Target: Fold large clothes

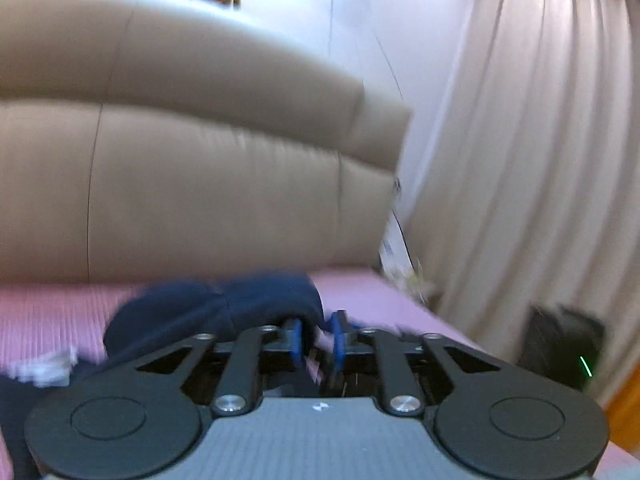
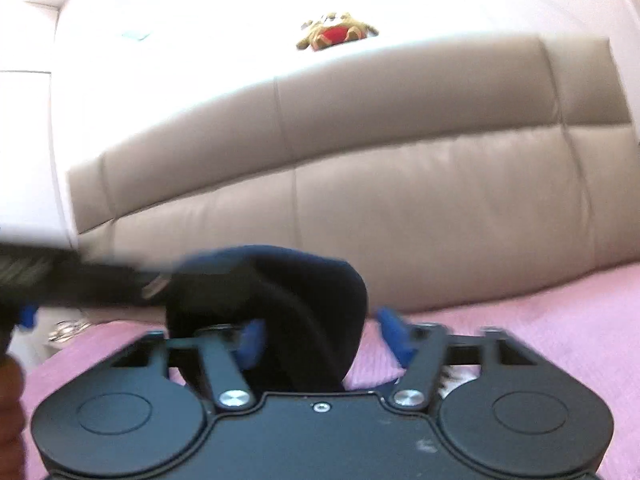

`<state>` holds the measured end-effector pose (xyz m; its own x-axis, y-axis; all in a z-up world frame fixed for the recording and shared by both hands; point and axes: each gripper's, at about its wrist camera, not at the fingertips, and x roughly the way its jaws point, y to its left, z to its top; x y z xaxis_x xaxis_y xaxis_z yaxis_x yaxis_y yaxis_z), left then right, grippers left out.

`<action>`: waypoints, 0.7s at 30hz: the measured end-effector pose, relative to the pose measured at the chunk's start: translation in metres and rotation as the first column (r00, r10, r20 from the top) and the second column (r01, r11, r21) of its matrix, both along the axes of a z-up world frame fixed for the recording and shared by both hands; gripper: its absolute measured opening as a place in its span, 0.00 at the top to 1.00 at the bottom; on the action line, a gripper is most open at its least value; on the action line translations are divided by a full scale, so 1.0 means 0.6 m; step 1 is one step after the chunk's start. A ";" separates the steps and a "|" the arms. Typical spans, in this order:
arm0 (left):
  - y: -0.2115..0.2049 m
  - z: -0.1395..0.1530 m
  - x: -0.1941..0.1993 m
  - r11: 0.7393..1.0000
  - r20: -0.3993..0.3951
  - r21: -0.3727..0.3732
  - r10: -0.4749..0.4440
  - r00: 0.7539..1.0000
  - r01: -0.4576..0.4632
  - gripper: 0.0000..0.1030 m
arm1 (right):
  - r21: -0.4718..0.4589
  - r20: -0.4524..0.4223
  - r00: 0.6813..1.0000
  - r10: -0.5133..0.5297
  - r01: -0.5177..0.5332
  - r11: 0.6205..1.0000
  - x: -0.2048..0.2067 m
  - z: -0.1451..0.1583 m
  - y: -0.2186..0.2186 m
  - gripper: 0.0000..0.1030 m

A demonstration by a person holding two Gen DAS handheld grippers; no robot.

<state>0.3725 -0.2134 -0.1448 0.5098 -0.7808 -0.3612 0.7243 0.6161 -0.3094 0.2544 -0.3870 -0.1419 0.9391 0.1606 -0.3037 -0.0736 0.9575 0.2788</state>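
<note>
With the dark blue garment [image 2: 280, 300] bunched on the pink bed cover [image 2: 540, 320], the right gripper [image 2: 320, 336] should pinch one edge firmly, since its jaws gape around the cloth and the left gripper [image 1: 316, 340] is nearly closed, seemingly empty.

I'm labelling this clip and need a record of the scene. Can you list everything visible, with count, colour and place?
garment: one, dark navy, bunched on the bed cover in front of both grippers
bed cover: one, pink, ribbed, under the garment
headboard: one, beige, padded, behind the bed
curtain: one, off-white, pleated, to the right of the bed
wall ornament: one, red and gold, above the headboard
dark box: one, black with a green light, on the floor by the curtain
left hand-held gripper: one, black with blue pads, narrow gap, nothing clearly clamped
right hand-held gripper: one, black with blue pads, garment fold between the jaws
</note>
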 end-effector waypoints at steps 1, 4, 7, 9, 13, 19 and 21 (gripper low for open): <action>0.015 -0.013 -0.014 1.000 -0.028 0.007 -0.010 1.000 0.011 0.79 | -0.014 -0.044 0.999 0.010 -0.010 1.000 -0.015 -0.013 -0.001 0.72; 0.073 -0.067 -0.073 0.996 -0.127 0.086 -0.026 0.992 0.037 0.77 | -0.037 -0.169 0.985 0.046 -0.053 0.998 -0.084 -0.058 -0.013 0.68; 0.111 -0.120 -0.079 0.986 -0.206 0.168 0.048 0.977 -0.013 0.77 | -0.072 -0.282 0.959 0.029 -0.051 0.996 -0.148 -0.099 -0.027 0.35; 0.125 -0.147 -0.051 0.983 -0.255 0.158 0.132 0.958 -0.093 0.77 | -0.073 -0.330 0.944 0.000 -0.026 0.997 -0.160 -0.117 -0.037 0.33; 0.115 -0.198 0.040 0.963 -0.369 0.075 0.266 0.890 -0.257 0.43 | 0.068 -0.404 0.915 -0.007 0.037 0.997 -0.111 -0.130 -0.064 0.30; 0.067 -0.302 0.153 0.949 -0.663 0.009 0.241 0.709 -0.315 0.53 | 0.227 -0.507 0.860 0.060 0.066 0.972 -0.050 -0.160 -0.042 0.25; 0.048 -0.319 0.159 0.952 -0.646 0.024 0.247 0.722 -0.305 0.95 | 0.229 -0.525 0.849 0.056 0.077 0.970 -0.051 -0.170 -0.034 0.25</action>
<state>0.4679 -0.1844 -0.3359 0.3814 -0.6824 -0.6236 0.1429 0.7100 -0.6895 0.2235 -0.4076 -0.2440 0.6513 0.2800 -0.7053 0.1571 0.8595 0.4863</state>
